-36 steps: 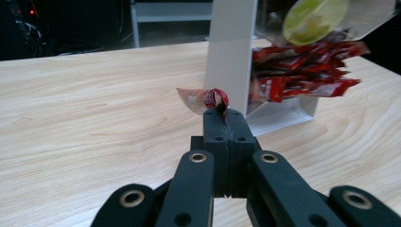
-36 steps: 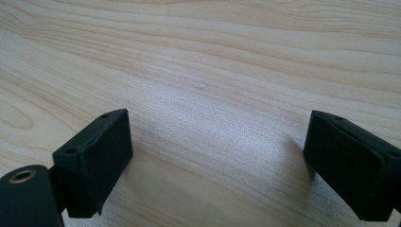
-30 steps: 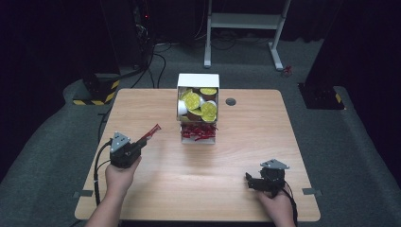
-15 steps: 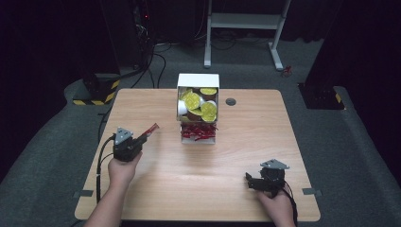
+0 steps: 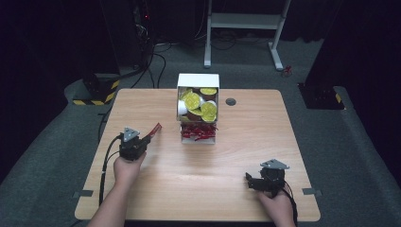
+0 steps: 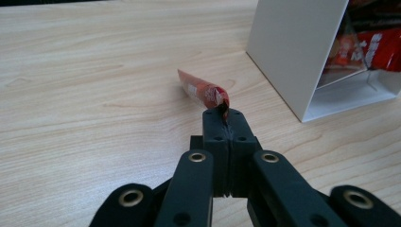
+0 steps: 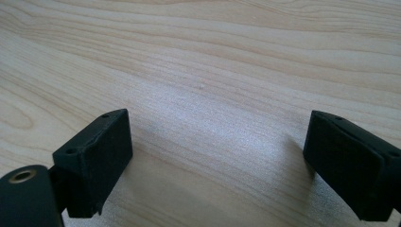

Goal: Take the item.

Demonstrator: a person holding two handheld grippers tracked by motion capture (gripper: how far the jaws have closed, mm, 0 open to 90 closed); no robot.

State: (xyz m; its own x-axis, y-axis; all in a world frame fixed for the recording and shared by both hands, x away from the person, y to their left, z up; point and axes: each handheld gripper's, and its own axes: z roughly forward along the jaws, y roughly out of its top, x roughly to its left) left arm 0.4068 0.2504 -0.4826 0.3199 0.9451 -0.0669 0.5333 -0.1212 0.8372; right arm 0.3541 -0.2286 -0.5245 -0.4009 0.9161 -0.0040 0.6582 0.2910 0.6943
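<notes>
My left gripper (image 5: 145, 137) is shut on one end of a slim red sachet (image 5: 154, 129) at the table's left side. In the left gripper view the jaws (image 6: 225, 117) pinch the sachet (image 6: 201, 90), whose far end touches or nearly touches the wood. A white two-tier box (image 5: 197, 81) stands at the back middle, with yellow-lidded cups (image 5: 192, 100) on top and more red sachets (image 5: 197, 132) below. My right gripper (image 5: 250, 179) rests open near the front right edge, nothing between its pads (image 7: 97, 156).
The box's white side wall (image 6: 293, 52) stands just right of the held sachet. A small dark round grommet (image 5: 231, 101) sits in the table right of the box. Dark floor, cables and a white stand frame (image 5: 246, 23) lie beyond the table (image 5: 198, 189).
My left gripper has moved down and slightly toward the front of the table with the sachet in it. The right gripper has stayed where it was.
</notes>
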